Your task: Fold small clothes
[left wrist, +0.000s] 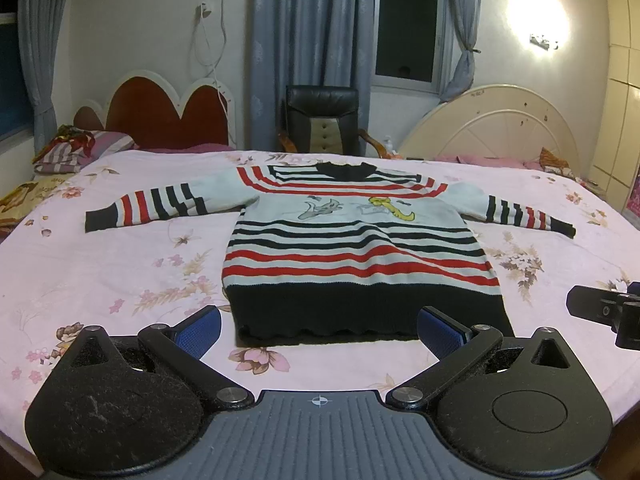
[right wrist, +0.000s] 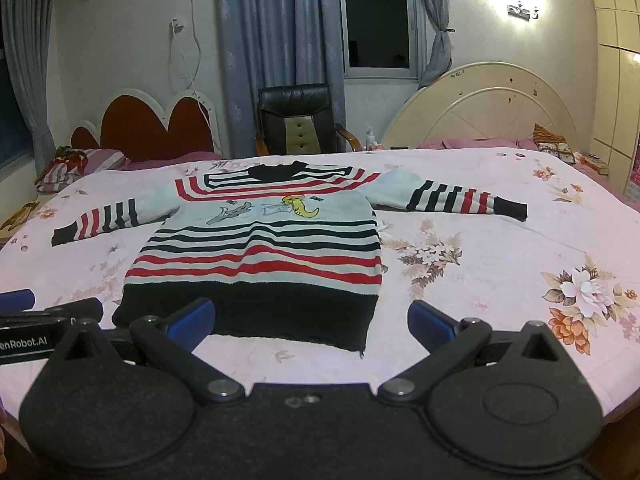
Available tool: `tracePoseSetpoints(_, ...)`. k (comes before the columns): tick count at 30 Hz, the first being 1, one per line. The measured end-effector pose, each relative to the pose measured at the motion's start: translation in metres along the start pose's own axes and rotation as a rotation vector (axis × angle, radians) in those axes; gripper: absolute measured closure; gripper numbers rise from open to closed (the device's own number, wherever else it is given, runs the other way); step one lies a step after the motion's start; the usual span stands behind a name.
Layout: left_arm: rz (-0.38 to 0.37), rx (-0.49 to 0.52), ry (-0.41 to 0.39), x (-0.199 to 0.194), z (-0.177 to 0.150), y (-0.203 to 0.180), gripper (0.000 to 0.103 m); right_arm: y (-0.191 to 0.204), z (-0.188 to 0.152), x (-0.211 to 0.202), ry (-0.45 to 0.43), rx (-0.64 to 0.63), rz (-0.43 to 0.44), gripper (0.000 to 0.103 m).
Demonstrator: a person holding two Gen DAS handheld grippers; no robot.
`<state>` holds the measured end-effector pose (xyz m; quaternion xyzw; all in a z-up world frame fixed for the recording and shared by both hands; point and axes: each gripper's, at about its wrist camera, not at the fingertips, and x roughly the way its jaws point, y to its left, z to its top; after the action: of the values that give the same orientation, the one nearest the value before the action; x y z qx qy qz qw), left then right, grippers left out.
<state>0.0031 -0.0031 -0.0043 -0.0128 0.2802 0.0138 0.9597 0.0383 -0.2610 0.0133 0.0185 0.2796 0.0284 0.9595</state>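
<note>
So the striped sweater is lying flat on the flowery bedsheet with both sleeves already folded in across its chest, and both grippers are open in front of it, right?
Not quite: on the striped sweater both sleeves are spread straight out to the sides, not folded in, as both wrist views show. The rest holds: it lies flat on the flowery bedsheet, and the left gripper and right gripper are open before its hem.

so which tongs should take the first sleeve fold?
Probably right. The right tongs hang open nearer the sweater's right edge, and its right sleeve lies flat, unobstructed. The left tongs, also open, face the hem's middle, farther from the left sleeve.
</note>
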Motion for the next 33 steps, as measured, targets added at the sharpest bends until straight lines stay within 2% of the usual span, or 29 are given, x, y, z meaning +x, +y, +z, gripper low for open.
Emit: tracePoseSetpoints(33, 0.006, -0.006, 0.007, 0.0004, -0.0012, 0.0017, 0.0, 0.0035, -0.0019, 0.0036, 0.005, -0.013, 0.006, 0.001)
